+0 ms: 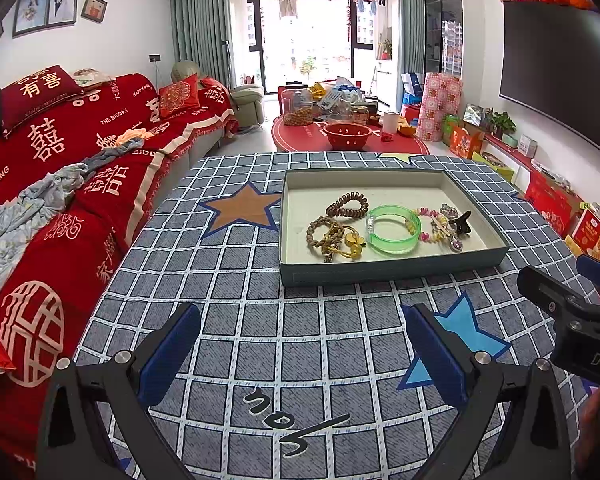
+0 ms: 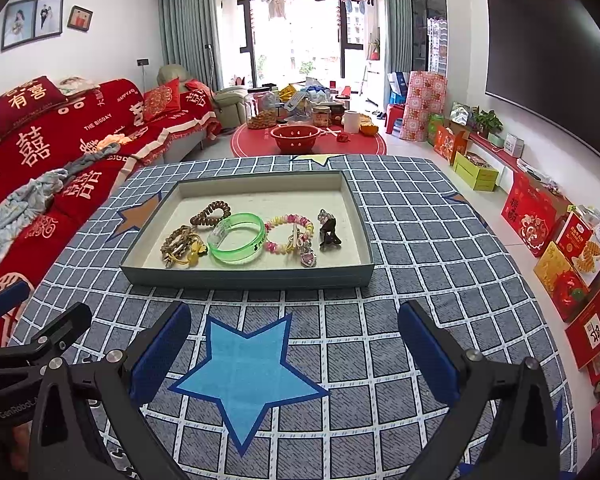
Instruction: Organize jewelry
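Observation:
A shallow grey-blue tray stands on the checked table cloth. In it lie a green bangle, a brown coil hair tie, a beaded bracelet with gold pieces, a pink-yellow bead bracelet and a black hair clip. My left gripper is open and empty, in front of the tray. My right gripper is open and empty over a blue star, in front of the tray.
A red-covered sofa runs along the left of the table. A round red mat with a red bowl and jars lies beyond the table. Red gift boxes line the right wall under a dark TV.

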`<state>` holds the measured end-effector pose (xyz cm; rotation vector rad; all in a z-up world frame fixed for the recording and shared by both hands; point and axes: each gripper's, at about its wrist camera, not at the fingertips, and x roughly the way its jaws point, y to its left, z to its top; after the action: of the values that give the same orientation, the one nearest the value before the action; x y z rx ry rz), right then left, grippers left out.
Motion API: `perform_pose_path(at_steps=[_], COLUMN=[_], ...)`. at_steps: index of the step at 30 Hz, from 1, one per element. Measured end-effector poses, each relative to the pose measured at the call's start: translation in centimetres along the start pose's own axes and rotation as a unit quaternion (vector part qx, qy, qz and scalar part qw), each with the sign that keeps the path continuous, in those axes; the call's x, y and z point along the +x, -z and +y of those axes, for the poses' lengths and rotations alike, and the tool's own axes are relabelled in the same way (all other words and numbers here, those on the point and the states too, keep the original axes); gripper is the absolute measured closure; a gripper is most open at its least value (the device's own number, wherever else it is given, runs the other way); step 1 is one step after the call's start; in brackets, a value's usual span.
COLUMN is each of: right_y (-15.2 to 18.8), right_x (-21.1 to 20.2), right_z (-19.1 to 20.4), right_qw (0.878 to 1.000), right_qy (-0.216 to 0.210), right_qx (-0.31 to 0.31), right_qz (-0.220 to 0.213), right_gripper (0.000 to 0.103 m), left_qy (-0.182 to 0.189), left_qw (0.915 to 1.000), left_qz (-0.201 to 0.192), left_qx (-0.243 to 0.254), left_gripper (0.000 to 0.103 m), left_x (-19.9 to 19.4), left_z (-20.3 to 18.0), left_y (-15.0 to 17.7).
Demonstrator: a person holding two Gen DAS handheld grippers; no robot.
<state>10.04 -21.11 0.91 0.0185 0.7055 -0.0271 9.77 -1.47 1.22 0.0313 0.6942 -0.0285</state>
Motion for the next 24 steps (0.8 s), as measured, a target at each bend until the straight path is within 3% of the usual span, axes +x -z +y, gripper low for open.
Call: perform_pose_path(at_steps=[24], right_y=[0.04], right_x=[0.01], right_z=[0.25], right_qw=[1.0], right_qy=[-0.001], right_qx=[0.002], right_qz=[0.0], right_gripper=[0.0], left_qy=[0.0], left_qw=[1.0], left_qz=[0.005], left_qx=[0.0], left_gripper=[0.0], left_x=[-0.18], left_z=[0.17], left_y=[0.34])
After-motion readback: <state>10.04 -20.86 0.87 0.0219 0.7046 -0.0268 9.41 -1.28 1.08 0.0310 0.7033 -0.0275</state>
